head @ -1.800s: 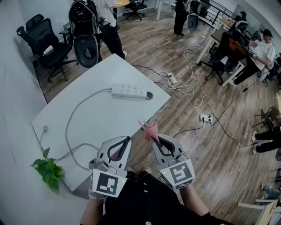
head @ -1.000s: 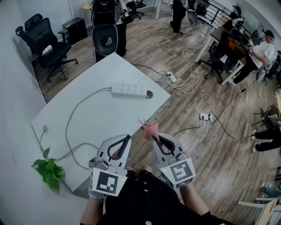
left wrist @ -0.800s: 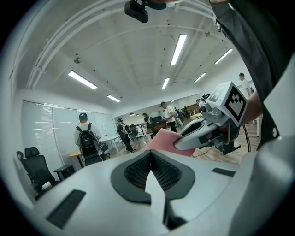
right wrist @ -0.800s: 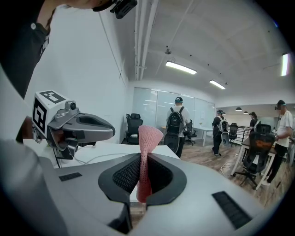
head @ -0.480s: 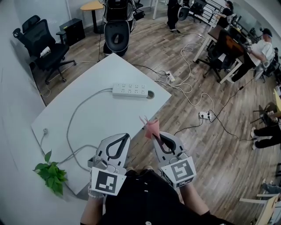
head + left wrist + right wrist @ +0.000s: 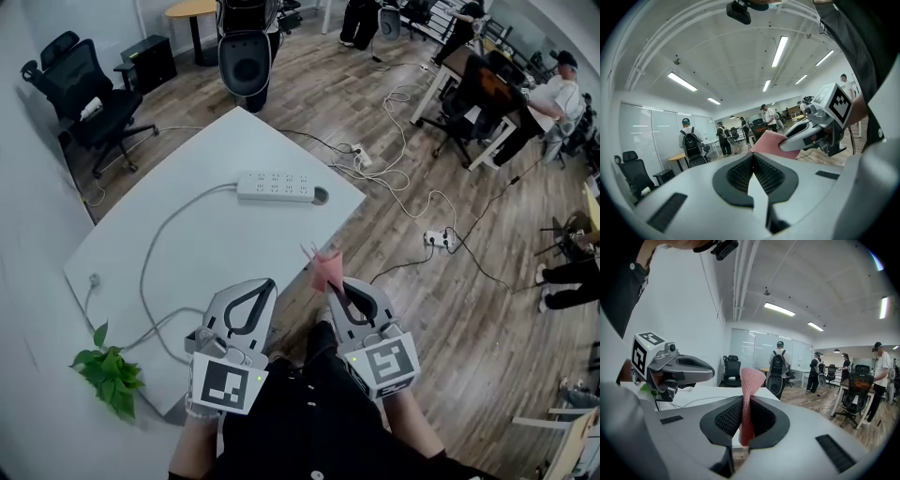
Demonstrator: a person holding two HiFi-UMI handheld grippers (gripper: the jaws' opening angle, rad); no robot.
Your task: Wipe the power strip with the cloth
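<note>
**Head view, left to right, places given from the white table (image 6: 234, 234).** A green leafy plant (image 6: 111, 375) sits at the table's near left corner. A grey cable (image 6: 150, 248) curves over the tabletop from that corner towards the far side, where it meets the left end of the white power strip (image 6: 275, 187). The power strip lies flat near the table's far right edge, with a round cable port (image 6: 321, 196) just beside its right end.

The left gripper (image 6: 266, 283) hangs above the table's near edge, well apart from the power strip. Its marker cube (image 6: 225, 384) faces the camera. In the left gripper view the jaws are pressed together with nothing between them.

The right gripper (image 6: 336, 287) is held just off the table's near right edge, over the wooden floor (image 6: 469, 319). In the right gripper view its jaws are clamped on the pink cloth (image 6: 324, 270), which stands up out of the jaw tips as a folded flap. The cloth touches neither the table nor the power strip.

To the right of the table, loose cables and a second power strip (image 6: 433, 239) lie on the floor. Beyond the table's far left corner stands a black office chair (image 6: 80, 89).
</note>
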